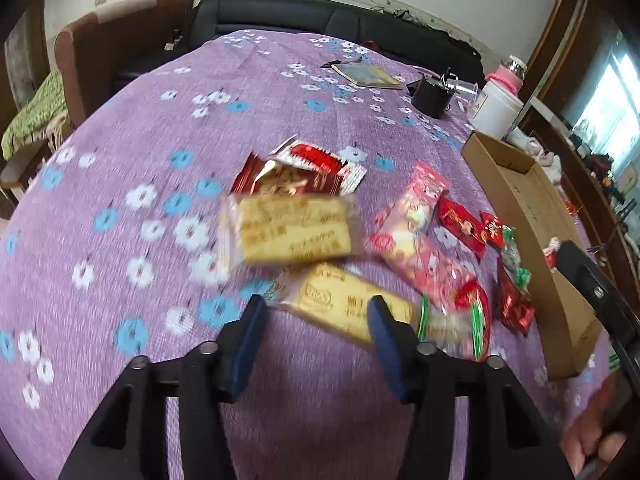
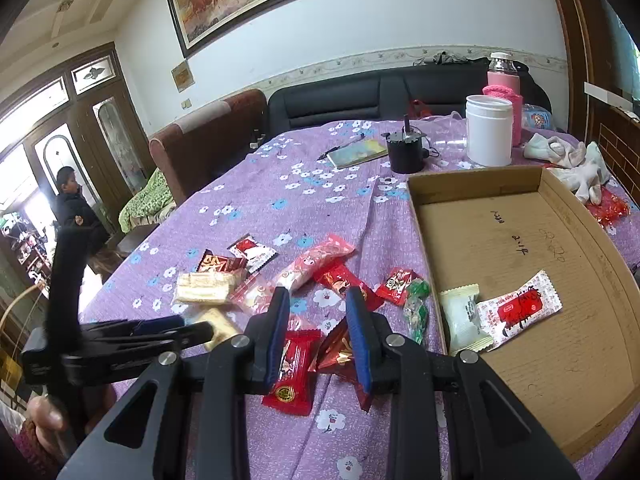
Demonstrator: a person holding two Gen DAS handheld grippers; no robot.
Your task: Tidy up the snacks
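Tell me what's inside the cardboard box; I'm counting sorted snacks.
Inside the cardboard box: a pale green packet and a red-and-white packet. The box's nearest corner is cut off from view.

Snacks (image 2: 340, 280) left of box (image 2: 560, 200)

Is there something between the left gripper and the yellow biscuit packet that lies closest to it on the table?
Nothing visible stands between them. The left gripper is open, and the yellow biscuit packet lies right at its fingertips on the purple tablecloth. Other snacks lie beyond and beside it, not in front.
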